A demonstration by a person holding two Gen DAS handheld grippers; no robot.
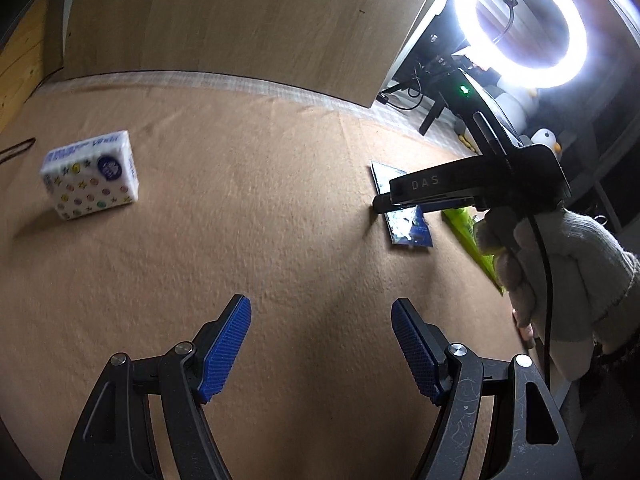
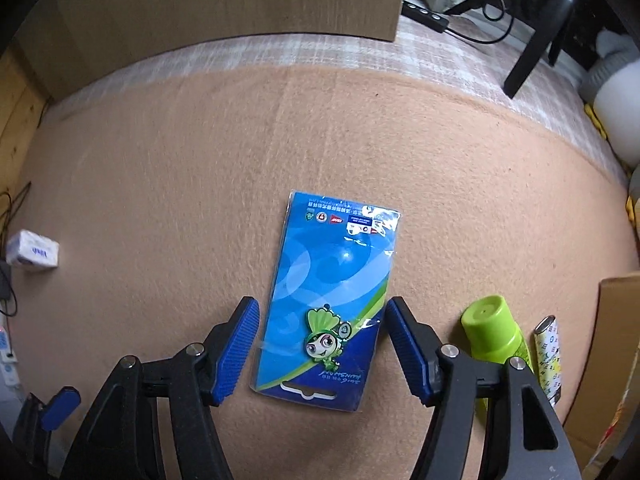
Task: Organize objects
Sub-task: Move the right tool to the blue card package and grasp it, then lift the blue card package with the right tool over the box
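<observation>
A blue carded badge pack [image 2: 320, 264] with a green cartoon figure lies flat on the tan felt mat [image 2: 160, 160]. My right gripper [image 2: 322, 306] hangs over its near half, pointing down. The blue pads stand either side of the pack's long edges, and a strip of felt shows at the left pad [image 2: 236, 348], so it is open. In the left wrist view the right gripper [image 1: 384, 202] shows from the side over the badge pack [image 1: 410, 226], held by a gloved hand [image 1: 560, 264]. My left gripper [image 1: 322, 320] is open and empty above bare felt. A white tissue pack [image 1: 92, 176] lies far left.
A lime-green spray can [image 2: 496, 336] and a patterned tube [image 2: 550, 356] lie right of the badge pack, beside a cardboard box [image 2: 618, 340]. A wooden board [image 1: 240, 20] stands behind the mat. A ring light [image 1: 520, 28] glares at the back right, with cables nearby.
</observation>
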